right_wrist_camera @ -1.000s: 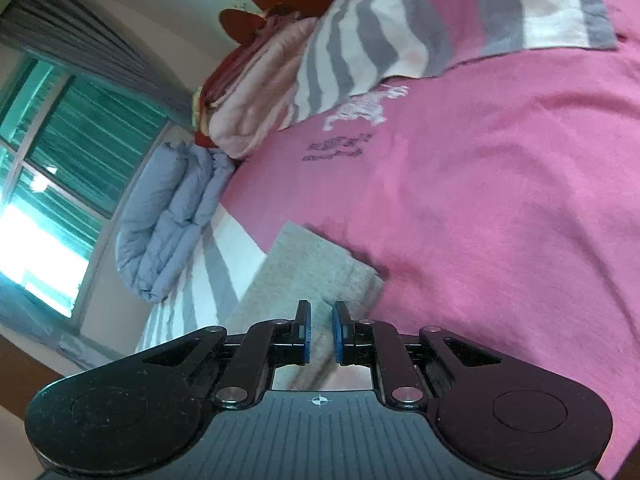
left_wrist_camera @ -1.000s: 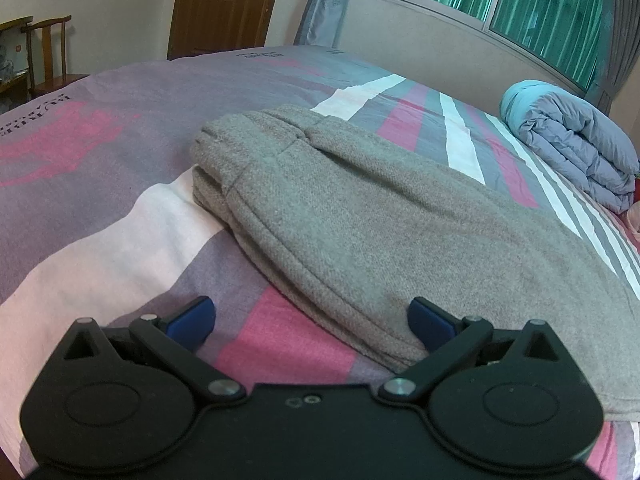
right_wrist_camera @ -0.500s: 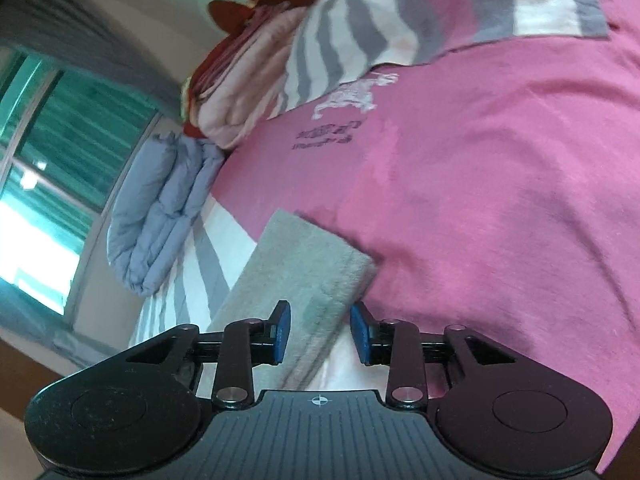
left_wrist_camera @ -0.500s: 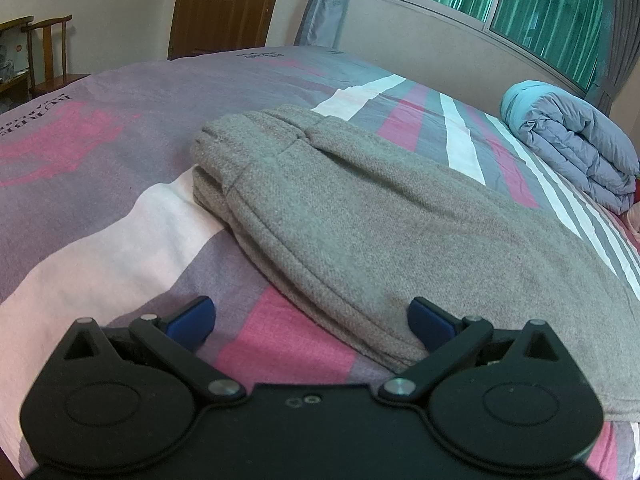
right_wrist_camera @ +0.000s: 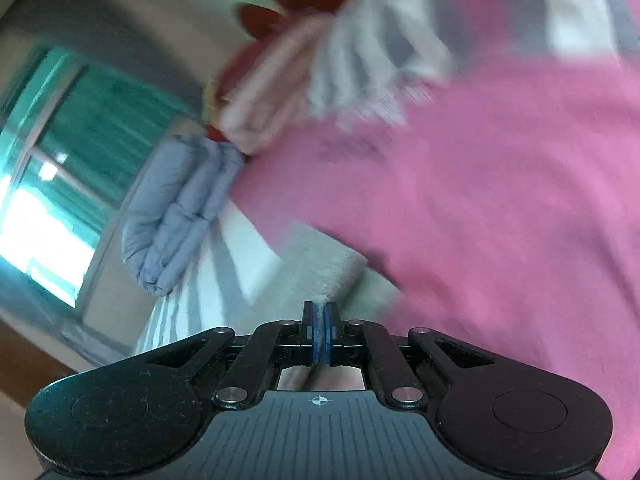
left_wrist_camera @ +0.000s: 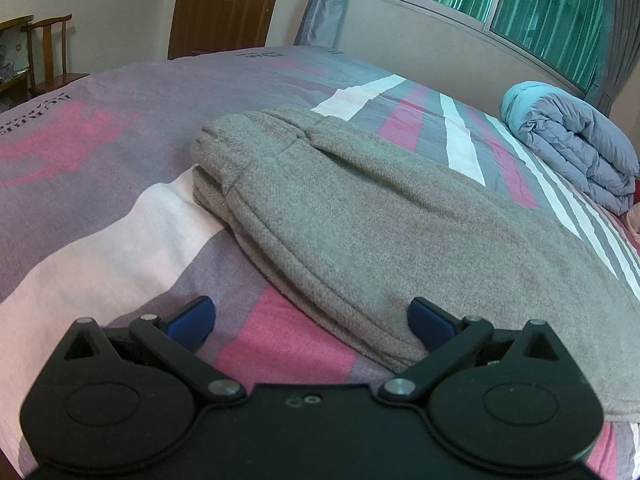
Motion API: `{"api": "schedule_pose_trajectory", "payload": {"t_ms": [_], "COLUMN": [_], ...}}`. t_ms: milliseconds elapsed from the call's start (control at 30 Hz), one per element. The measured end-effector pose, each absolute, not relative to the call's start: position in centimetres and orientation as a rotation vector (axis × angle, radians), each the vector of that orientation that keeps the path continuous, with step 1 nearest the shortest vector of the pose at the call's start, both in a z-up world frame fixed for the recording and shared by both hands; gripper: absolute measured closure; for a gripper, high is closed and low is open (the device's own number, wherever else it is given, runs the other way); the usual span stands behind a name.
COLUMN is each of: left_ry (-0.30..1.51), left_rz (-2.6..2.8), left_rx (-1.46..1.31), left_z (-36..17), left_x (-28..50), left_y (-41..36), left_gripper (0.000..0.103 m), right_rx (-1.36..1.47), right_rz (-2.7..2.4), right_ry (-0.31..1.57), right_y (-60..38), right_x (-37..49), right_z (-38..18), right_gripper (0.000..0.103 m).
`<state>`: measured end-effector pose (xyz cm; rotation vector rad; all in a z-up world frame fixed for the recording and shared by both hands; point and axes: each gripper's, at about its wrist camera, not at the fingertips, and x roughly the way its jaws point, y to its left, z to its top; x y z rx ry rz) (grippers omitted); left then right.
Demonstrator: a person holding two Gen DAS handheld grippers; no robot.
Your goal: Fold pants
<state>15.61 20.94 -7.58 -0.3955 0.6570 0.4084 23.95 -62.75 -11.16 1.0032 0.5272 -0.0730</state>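
**Pants Half-Folded, One Tool Clamped on the Hem**

Pants of grey, woolly knit lie on the striped bed, legs stacked one on the other and the waistband bunched at the far left end. The left tool hangs low over the near edge with its blue pads spread wide, gripping nothing — one pad over the bedsheet, the other at the cloth's seam, likely placed to pin or catch that edge. A folded blue duvet sits well apart near the window. The right tool is closed on a pinch of grey fabric at the leg end — probably to carry it toward the waistband. That view is blurred, so the cuff's shape is unclear.
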Motion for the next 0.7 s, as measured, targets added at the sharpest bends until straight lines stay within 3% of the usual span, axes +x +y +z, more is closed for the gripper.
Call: {"api": "schedule_pose_trajectory", "payload": {"t_ms": [167, 267, 367, 433, 500, 633, 667, 700], "left_ry": [0.658, 0.658, 0.658, 0.658, 0.658, 0.657, 0.657, 0.658], "left_rz": [0.410, 0.413, 0.414, 0.415, 0.416, 0.414, 0.413, 0.412], "left_rx": [-0.393, -0.391, -0.391, -0.390, -0.389, -0.392, -0.392, -0.393], "left_z": [-7.6, -7.6, -7.6, -7.6, -7.6, -7.6, -7.6, -7.7], "left_x": [15.7, 15.7, 15.7, 15.7, 15.7, 15.7, 15.7, 15.7], "left_y": [20.9, 20.9, 20.9, 20.9, 20.9, 21.0, 21.0, 21.1], "left_gripper": [0.006, 0.006, 0.006, 0.006, 0.006, 0.006, 0.006, 0.006], "right_rx": [1.119, 1.185, 1.227, 1.245, 1.225, 1.131, 1.102, 1.064], "right_rz": [-0.101, -0.101, -0.090, -0.079, -0.073, -0.076, -0.075, -0.093], "right_ry": [0.472, 0.491, 0.479, 0.463, 0.461, 0.502, 0.515, 0.546], "right_y": [-63.4, -64.1, -64.5, -64.7, -64.3, -63.5, -63.4, -63.4], "right_x": [21.7, 21.5, 22.0, 22.3, 23.0, 25.0, 25.6, 26.3], "right_z": [-12.5, -13.0, -13.2, -13.1, -12.7, -12.0, -11.9, -11.8], "right_gripper": [0.098, 0.091, 0.077, 0.055, 0.049, 0.050, 0.055, 0.081]}}
